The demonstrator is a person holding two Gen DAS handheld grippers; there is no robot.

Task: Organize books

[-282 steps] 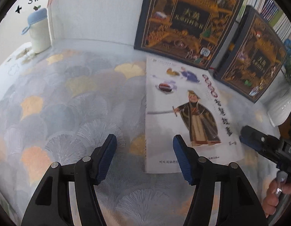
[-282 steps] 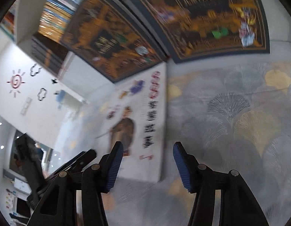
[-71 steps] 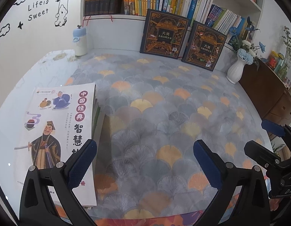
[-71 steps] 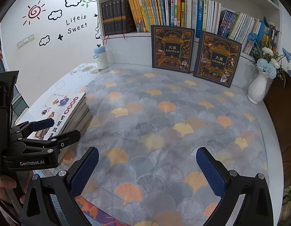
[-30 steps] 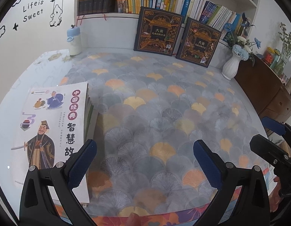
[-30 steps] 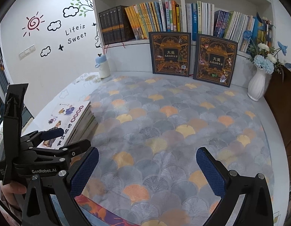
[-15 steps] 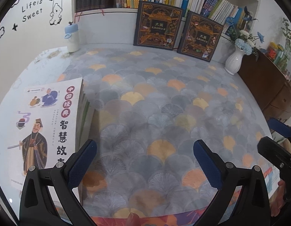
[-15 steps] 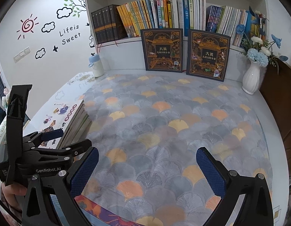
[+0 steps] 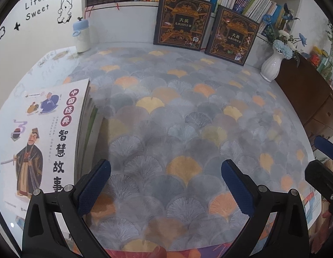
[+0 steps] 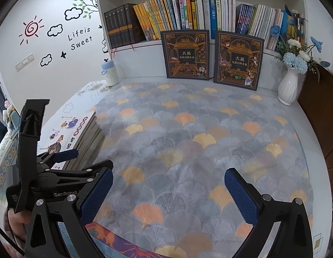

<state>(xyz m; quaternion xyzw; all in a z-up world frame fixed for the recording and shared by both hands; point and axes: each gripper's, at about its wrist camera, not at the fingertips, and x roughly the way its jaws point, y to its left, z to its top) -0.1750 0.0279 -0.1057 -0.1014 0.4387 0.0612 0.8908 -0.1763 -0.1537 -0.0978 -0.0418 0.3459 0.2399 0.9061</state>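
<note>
A stack of books (image 9: pixel 43 137) with a white cartoon-figure cover on top lies at the table's left edge; it also shows in the right wrist view (image 10: pixel 71 137). Two dark ornate books (image 9: pixel 181 22) (image 9: pixel 232 36) lean upright against the shelf at the back; they also show in the right wrist view (image 10: pixel 186 54) (image 10: pixel 238 59). My left gripper (image 9: pixel 165 185) is open and empty above the table's front edge, just right of the stack. My right gripper (image 10: pixel 168 195) is open and empty, to the right of the left one (image 10: pixel 65 165).
A patterned grey and orange cloth (image 9: pixel 188 118) covers the table. A blue-capped bottle (image 9: pixel 81 34) stands back left. A white vase with blue flowers (image 9: pixel 271 64) stands back right. A brown cabinet (image 9: pixel 312 99) is beside the table. A bookshelf (image 10: pixel 188 15) fills the back wall.
The cartoon-cover book went from the back of the table onto the stack at the left edge. Both grippers opened wide and drew back toward the front edge.
</note>
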